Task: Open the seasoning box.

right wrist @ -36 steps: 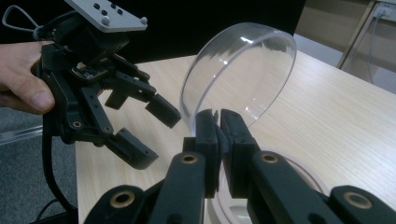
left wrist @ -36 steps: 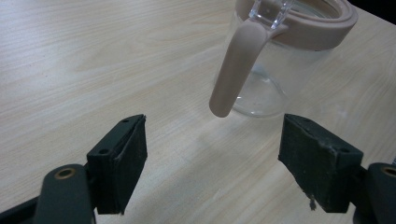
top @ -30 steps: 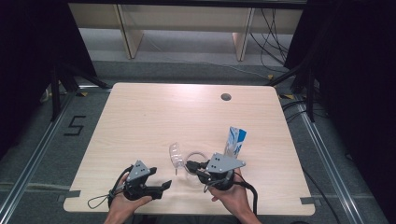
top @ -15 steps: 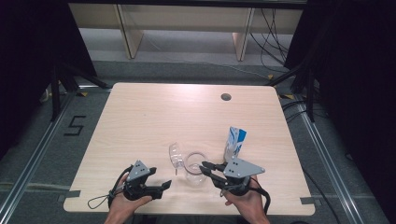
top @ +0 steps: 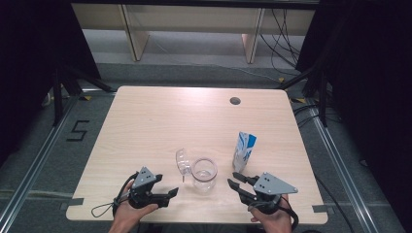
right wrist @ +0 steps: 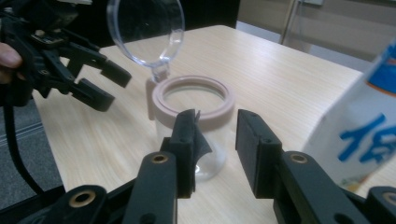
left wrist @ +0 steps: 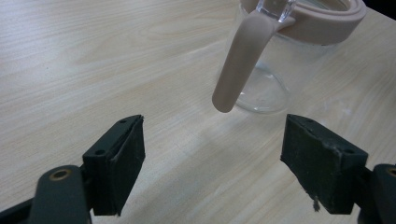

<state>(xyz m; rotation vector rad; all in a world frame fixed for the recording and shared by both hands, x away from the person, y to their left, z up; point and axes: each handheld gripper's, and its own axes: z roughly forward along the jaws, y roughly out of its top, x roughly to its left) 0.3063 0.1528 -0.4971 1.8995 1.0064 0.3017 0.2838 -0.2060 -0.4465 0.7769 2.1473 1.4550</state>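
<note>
The glass jar (top: 204, 174) is standing upright near the front edge of the table (top: 145, 126), between your two grippers, with its clear lid (top: 182, 160) flipped open and leaning back on its hinge so the mouth is free. You are holding the right gripper (top: 236, 183) just to the jar's right, apart from it; its jaws have just been opening, standing at a narrow gap with nothing between them. The left gripper (top: 171, 193) is waiting wide open beside the pinkish handle (left wrist: 240, 60), probably ready to steady the jar. The milk carton (top: 244, 151) is standing upright just behind your right gripper, likely next in line for pouring.
</note>
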